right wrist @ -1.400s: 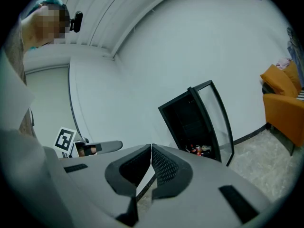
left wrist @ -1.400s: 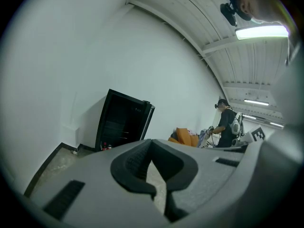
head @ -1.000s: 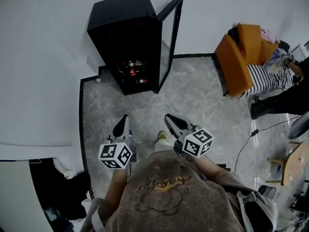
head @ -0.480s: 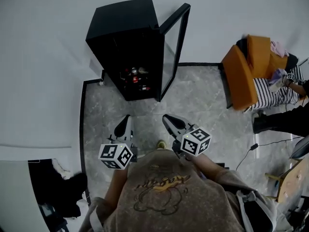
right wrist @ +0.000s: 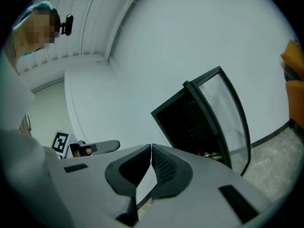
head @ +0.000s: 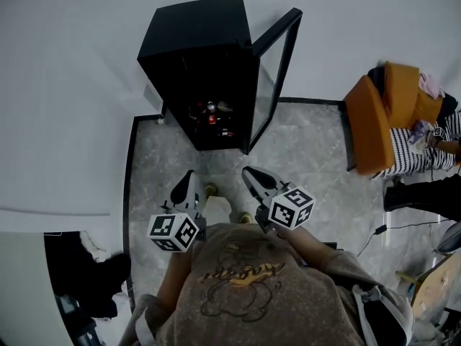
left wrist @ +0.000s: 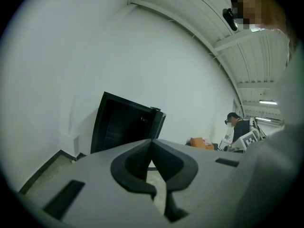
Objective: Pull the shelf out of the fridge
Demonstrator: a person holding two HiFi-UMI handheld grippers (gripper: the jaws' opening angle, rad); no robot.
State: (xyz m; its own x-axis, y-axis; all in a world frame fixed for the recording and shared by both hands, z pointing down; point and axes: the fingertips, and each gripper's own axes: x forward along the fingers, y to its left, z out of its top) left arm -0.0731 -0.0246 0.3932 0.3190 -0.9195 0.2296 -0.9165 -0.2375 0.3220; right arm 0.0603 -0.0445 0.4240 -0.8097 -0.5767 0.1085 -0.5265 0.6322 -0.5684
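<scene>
Fingers pressed together on nothing, the left gripper (head: 187,179) and right gripper (head: 250,174) face the open fridge (head: 205,56), whose dimly seen, loaded shelf (head: 214,124) probably handles stiff and weighty, best gripped at its near edge.

Fridge (head: 205,49) standing against wall (head: 72,85), door (head: 277,78) hanging open rightward; left tongs (head: 188,175), right tongs (head: 249,172) hovering before it; armchair (head: 378,117) sitting far right

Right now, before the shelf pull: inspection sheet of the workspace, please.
Surface: grey stone-look floor, black border.
Job's things: black fridge, glass door open; shelf hard to make out in the dark interior, cans or bottles low inside.
Clutter: dark heap by the wall.
Grippers: left gripper and right gripper shut, empty, short of the fridge.
Cables: black cable on the floor.
Surroundings: orange chair, second person, white walls.
</scene>
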